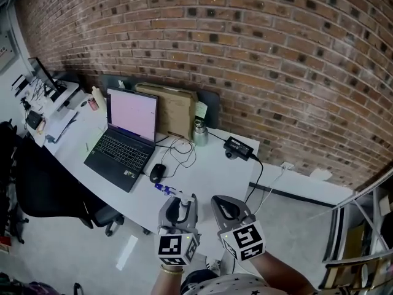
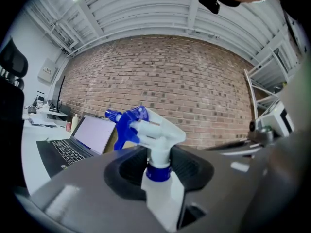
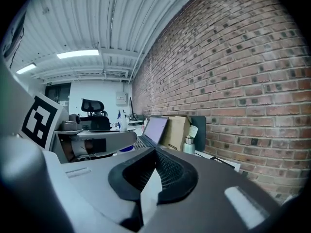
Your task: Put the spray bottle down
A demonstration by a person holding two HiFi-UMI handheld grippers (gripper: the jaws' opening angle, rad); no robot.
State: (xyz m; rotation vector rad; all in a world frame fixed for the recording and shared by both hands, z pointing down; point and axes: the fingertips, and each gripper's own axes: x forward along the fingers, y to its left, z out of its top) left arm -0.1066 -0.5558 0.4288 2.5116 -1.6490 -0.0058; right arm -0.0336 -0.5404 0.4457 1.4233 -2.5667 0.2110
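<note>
The spray bottle [image 1: 175, 193] is white with a blue nozzle and trigger. In the left gripper view its head [image 2: 150, 130] stands upright above the jaws, nozzle pointing left toward the laptop. My left gripper [image 1: 179, 206] is shut on the bottle's neck [image 2: 158, 171], just under the blue collar, and holds it over the near edge of the white desk [image 1: 212, 171]. The bottle's body is hidden below the jaws. My right gripper [image 1: 226, 209] hovers beside it on the right, its pads [image 3: 167, 171] meeting at the tips with nothing between them.
An open laptop [image 1: 126, 137], a black mouse [image 1: 158, 173] and looping cables lie on the desk. Against the brick wall stand a cardboard box [image 1: 175, 109] and a metal flask [image 1: 200, 133]; a black adapter [image 1: 238, 147] lies to their right. A black office chair [image 1: 43, 183] stands at the left.
</note>
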